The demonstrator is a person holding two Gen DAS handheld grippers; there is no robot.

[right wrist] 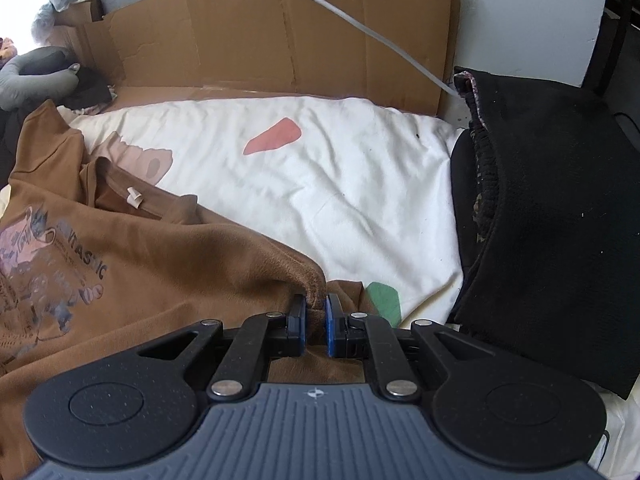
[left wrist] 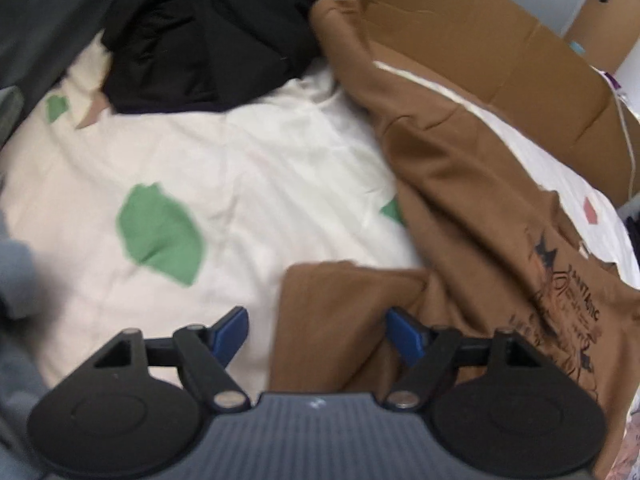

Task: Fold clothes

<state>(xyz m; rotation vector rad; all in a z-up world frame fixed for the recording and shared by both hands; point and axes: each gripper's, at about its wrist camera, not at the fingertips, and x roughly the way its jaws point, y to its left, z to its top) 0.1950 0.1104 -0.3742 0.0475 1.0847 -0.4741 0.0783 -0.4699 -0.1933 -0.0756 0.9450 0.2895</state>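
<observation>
Crumpled brown printed T-shirt [right wrist: 168, 264]

My bed's white cover [right wrist: 340, 184] carries green and pink patches; flattened cardboard [right wrist: 280, 32] leans against the pale wall [right wrist: 520, 12].

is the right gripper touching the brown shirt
Touching. The right wrist view shows the right gripper pinching a fold of the brown shirt between its fingers.

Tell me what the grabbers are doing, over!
Left gripper open over a brown T-shirt edge. Right gripper shut on shirt fabric. Black clothes piled beside.
</observation>
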